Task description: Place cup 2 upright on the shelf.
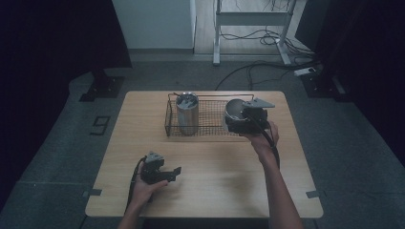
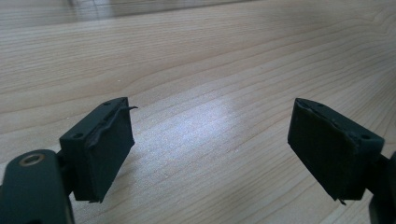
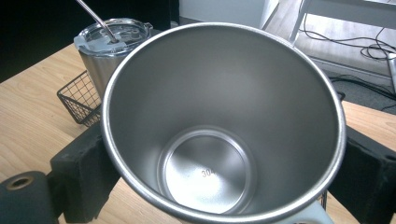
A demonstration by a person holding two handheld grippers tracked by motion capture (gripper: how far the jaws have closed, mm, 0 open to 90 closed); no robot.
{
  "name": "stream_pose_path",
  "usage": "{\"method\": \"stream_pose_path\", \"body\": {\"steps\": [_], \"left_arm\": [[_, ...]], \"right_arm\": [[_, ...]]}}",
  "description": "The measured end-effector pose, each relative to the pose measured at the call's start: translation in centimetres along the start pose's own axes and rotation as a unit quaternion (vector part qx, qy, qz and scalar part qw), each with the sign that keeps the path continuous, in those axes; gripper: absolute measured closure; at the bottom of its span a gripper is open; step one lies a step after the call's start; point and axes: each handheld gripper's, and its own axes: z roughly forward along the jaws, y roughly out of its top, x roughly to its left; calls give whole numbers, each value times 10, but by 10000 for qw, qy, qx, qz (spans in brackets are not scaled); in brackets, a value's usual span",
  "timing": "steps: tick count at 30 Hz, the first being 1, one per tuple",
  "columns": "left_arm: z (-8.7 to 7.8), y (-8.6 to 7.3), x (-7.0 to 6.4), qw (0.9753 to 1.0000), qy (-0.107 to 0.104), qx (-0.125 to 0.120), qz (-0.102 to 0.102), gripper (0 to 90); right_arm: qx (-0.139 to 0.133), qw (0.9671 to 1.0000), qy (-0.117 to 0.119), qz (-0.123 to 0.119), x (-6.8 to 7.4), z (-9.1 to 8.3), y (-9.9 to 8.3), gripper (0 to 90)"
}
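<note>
Wooden table [image 1: 205, 191], dim room — your right gripper [image 1: 243, 119] clamps open steel cup [image 1: 234, 109], mouth tilted toward you, over wire basket [image 1: 210, 130] right end, frame centre; lidded tumbler [image 1: 187, 113] upright at basket left. Left gripper [image 1: 165, 174] wide open, empty, lower left.

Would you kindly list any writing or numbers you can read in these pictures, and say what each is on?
"30": stamped on the inside bottom of the open steel cup clamped in the right gripper; a further character after it is too blurred to read.
No writing is legible on the lidded tumbler, the wire basket or the table.
</note>
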Motion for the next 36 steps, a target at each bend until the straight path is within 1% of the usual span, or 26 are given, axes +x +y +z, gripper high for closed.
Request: {"method": "stream_pose_path", "body": {"steps": [3,7,8,13,15,17,21,22,36], "left_arm": [[-1,0,1,10000,2,-13,-6,142],[-1,0,1,10000,10,-17,-12,142],[-1,0,1,10000,11,-16,-13,142],[0,-1,0,10000,-7,8,-1,142],[1,-1,-2,10000,-25,25,19,142],[2,-1,-2,10000,-30,40,41,142],[2,-1,-3,10000,-37,43,54,142],[2,-1,-2,10000,-36,43,54,142],[2,-2,-1,10000,-40,44,20,142]], "right_arm": [[34,10000,15,-18,0,3,3,75],[57,10000,16,15,-3,7,6,75],[71,10000,-6,31,-5,9,7,75],[106,9999,-46,40,-7,12,10,75],[126,9999,-65,-12,-8,15,12,75],[122,9999,-70,-4,-8,16,13,75],[137,9999,-97,6,-11,21,17,75],[143,9998,-94,29,-13,23,19,75],[253,9995,-171,94,-26,39,26,75]]}}
